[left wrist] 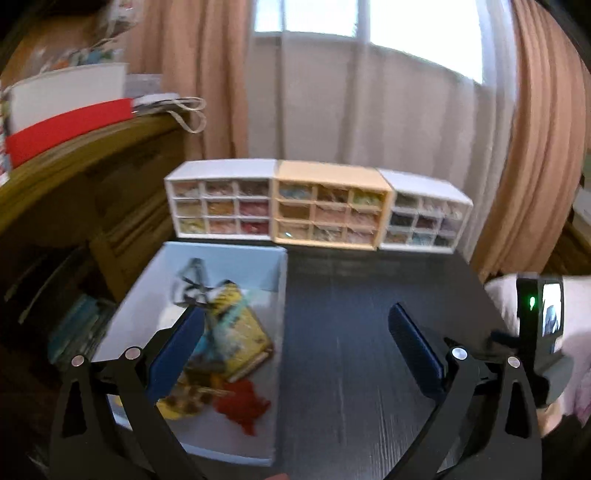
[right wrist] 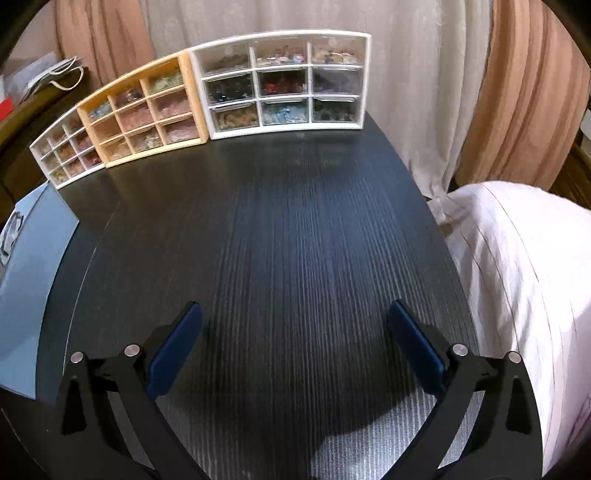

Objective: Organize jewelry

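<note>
We are in a room of a home, most likely a bedroom or living room. Peach-coloured curtains (left wrist: pixel 207 74) hang beside sheer white ones over a bright window (left wrist: pixel 314 18). A dark wood-grain table (right wrist: pixel 295 240) stands before the window. Along its far edge sit three small drawer cabinets (right wrist: pixel 284 81), two white and one yellow, their clear drawers full of small colourful pieces. A pale blue box (left wrist: pixel 229 266) of tangled jewellery rests on the table's left side. To the left we see dark wooden furniture (left wrist: pixel 74 177) stacked with paper shopping bags (left wrist: pixel 66 96), and to the right a pale pink quilt (right wrist: pixel 517 266), like bedding.
</note>
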A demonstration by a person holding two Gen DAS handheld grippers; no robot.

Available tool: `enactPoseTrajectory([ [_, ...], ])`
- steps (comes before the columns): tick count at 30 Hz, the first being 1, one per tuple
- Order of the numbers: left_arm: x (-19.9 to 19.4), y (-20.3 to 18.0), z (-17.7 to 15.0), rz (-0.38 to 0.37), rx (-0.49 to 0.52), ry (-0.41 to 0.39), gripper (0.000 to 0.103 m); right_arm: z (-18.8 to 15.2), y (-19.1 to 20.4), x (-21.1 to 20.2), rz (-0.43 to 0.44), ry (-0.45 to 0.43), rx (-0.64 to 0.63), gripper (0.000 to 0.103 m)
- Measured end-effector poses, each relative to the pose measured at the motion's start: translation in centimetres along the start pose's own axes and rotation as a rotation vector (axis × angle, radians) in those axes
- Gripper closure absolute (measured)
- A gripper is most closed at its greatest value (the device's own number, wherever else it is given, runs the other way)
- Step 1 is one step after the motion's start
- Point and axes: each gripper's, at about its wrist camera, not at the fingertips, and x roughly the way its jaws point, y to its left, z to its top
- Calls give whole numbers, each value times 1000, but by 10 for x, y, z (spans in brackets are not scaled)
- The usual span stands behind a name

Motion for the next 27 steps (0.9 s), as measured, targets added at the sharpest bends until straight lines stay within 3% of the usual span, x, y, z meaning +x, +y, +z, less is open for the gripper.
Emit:
enactPoseTrajectory([
  [6, 30, -38, -16, -58, 63, 82, 4, 7, 7, 1, -11, 13, -34, 6],
  [12, 66, -49, -33, -95, 24, 180, 4, 7, 6, 1, -11, 13, -34, 6],
  [16, 75, -61, -38, -18, 93, 148, 4, 8, 6, 1, -10, 13, -34, 6],
  [21, 80, -68, -37, 0, 87, 129, 4, 10, 2, 3, -23, 12, -10, 6],
  [27, 82, -79, -39, -8, 174, 148, 4, 17, -23, 5, -96, 7, 92, 6],
])
